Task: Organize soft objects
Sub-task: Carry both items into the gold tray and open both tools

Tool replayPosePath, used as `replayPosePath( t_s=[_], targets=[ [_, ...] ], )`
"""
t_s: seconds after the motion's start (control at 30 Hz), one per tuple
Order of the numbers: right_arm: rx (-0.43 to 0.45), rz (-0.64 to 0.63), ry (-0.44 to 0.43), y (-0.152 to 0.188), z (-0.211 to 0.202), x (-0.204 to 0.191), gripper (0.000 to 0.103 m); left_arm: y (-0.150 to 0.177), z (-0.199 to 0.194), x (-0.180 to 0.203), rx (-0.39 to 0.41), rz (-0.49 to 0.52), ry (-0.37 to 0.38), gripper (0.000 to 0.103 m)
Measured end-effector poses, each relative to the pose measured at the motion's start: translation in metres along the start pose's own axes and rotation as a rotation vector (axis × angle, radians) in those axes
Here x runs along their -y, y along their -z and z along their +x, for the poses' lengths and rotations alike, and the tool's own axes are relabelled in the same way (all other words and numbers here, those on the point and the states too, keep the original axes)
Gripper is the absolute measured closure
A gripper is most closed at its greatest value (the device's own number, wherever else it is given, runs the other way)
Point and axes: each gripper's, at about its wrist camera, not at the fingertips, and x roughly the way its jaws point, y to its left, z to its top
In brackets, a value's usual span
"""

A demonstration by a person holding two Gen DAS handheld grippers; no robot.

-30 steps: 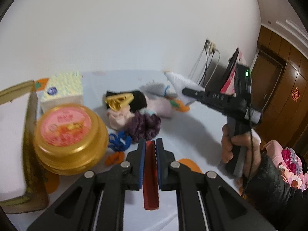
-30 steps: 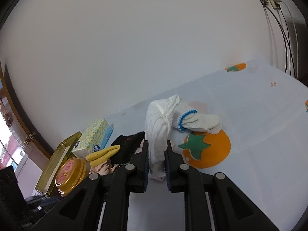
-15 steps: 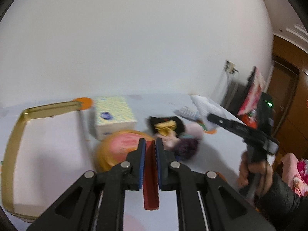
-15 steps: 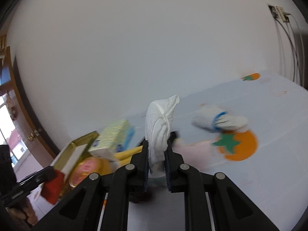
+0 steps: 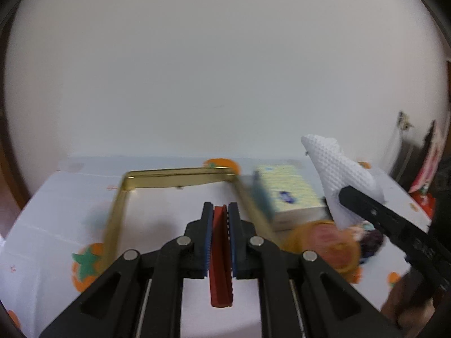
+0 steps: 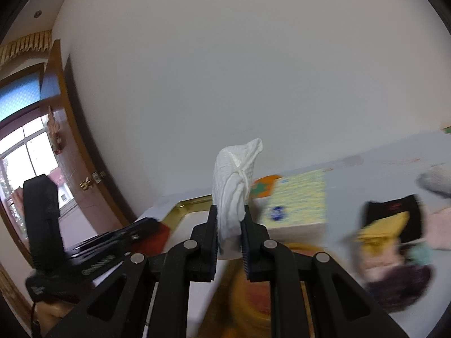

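Left wrist view: a red item (image 5: 220, 256) is clamped by the left gripper (image 5: 220, 217) above the gold tray (image 5: 174, 177); at 3 o'clock, a white cloth (image 6: 234, 186) is pinched by the right gripper (image 6: 229, 219), raised off the table.

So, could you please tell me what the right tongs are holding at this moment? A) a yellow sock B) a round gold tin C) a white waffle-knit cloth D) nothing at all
C: in the right wrist view the right tongs are shut on a white waffle-knit cloth that stands up between the two fingers.
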Motion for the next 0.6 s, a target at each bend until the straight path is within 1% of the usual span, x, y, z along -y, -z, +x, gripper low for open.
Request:
replayPosePath(
  t_s=[0.07,0.2,0.23,0.3,0.43,0.5,0.6],
  targets=[
    [-0.018,-0.014,-0.007,0.003,0.012,-0.014,0.087,0.0,0.009,-0.011,-0.017,-0.017,-0.016,0.096],
    [-0.057,-0.051,0.005,0.008,0.032,-0.032,0.087,0.003,0.026,-0.03,-0.037,-0.039,-0.086,0.096],
    [-0.068,-0.056,0.006,0.01,0.036,-0.034,0.087,0.004,0.028,-0.032,-0.04,-0.043,-0.093,0.096],
    [-0.095,-0.071,0.009,0.013,0.042,-0.035,0.087,0.005,0.029,-0.037,-0.047,-0.063,-0.082,0.095],
    [-0.143,-0.111,0.02,0.021,0.057,-0.047,0.087,0.01,0.03,-0.037,-0.054,-0.04,-0.135,0.095],
    [-0.152,-0.125,0.035,0.025,0.061,-0.054,0.087,0.014,0.032,-0.037,-0.065,-0.024,-0.164,0.095],
    [-0.17,-0.132,0.042,0.029,0.067,-0.057,0.087,0.015,0.032,-0.039,-0.068,-0.023,-0.186,0.095]
  ],
)
